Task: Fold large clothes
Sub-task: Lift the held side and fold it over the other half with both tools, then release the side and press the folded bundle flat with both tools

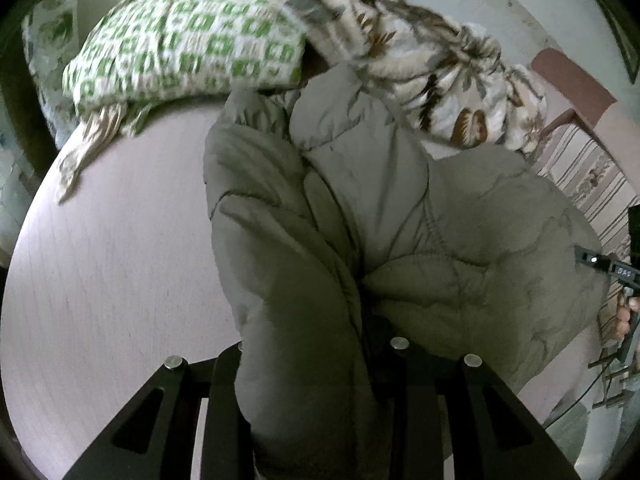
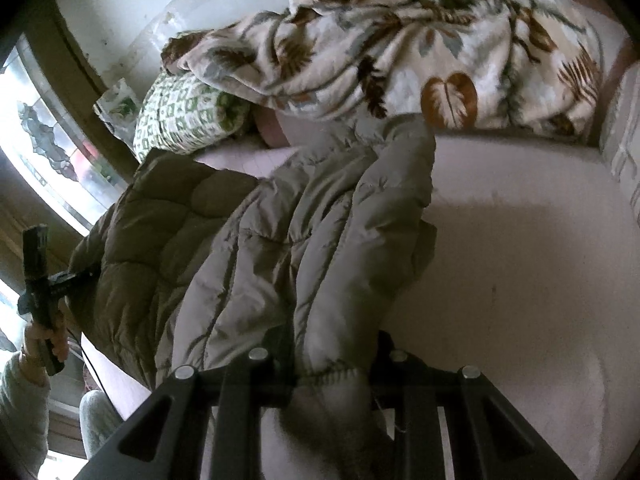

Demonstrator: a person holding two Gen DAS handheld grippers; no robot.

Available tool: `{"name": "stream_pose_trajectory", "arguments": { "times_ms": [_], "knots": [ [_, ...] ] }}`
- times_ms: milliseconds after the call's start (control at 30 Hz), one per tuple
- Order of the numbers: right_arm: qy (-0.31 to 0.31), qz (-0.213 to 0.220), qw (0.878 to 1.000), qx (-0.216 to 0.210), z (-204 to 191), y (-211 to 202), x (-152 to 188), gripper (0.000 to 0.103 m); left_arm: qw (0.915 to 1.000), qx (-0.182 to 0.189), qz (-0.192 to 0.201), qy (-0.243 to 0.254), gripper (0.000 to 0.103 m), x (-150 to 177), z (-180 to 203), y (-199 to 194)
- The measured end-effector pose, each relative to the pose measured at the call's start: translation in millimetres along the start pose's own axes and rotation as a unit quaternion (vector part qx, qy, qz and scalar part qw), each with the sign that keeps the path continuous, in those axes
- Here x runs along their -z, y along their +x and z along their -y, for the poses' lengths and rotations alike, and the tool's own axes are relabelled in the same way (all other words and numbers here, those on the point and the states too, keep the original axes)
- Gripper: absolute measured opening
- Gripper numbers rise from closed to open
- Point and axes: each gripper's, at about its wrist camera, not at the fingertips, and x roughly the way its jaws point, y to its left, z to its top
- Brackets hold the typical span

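A grey quilted puffer jacket (image 1: 400, 240) lies bunched on a pale pink bed (image 1: 112, 260). My left gripper (image 1: 320, 364) is shut on a thick fold of the jacket, which fills the space between its fingers. My right gripper (image 2: 328, 364) is shut on the jacket's cuffed sleeve end (image 2: 332, 384). The jacket (image 2: 260, 240) runs from the right gripper toward the left one. The left gripper (image 2: 38, 280) shows at the left edge of the right wrist view, and the right gripper (image 1: 616, 272) shows at the right edge of the left wrist view.
A leaf-print blanket (image 2: 420, 48) is heaped at the head of the bed, with a green-and-white patterned pillow (image 1: 188, 44) beside it. A window (image 2: 44, 148) stands to the left. Bare mattress (image 2: 520, 240) lies right of the jacket.
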Motion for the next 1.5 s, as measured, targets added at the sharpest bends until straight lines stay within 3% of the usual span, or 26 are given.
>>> {"name": "stream_pose_trajectory", "arguments": {
  "times_ms": [267, 633, 1033, 1167, 1300, 1500],
  "knots": [
    [0.051, -0.031, 0.998, 0.01, 40.1, 29.6, 40.7, 0.025, 0.9984, -0.013, -0.038, -0.04, 0.035, 35.3, -34.0, 44.3],
    [0.102, -0.054, 0.993, 0.005, 75.1, 75.0, 64.6, 0.028, 0.9982, -0.034, -0.028, -0.04, 0.055, 48.9, -40.7, 67.5],
    [0.13, -0.04, 0.991, 0.014, 74.2, 79.2, 73.3, 0.037, 0.9968, -0.071, 0.0, -0.035, 0.059, 65.1, -18.6, 66.6],
    [0.141, -0.02, 0.989, 0.026, 71.4, 72.9, 78.6, 0.043, 0.9954, -0.092, 0.01, -0.025, 0.061, 65.5, -8.1, 58.4],
    [0.155, -0.016, 0.987, 0.037, 74.8, 63.5, 82.8, 0.062, 0.9925, -0.12, 0.021, -0.013, 0.067, 68.6, 5.6, 45.9],
    [0.154, -0.008, 0.987, 0.039, 74.6, 46.8, 81.6, 0.071, 0.9863, -0.16, 0.038, 0.01, 0.077, 80.0, 25.2, 27.3]
  ]
}}
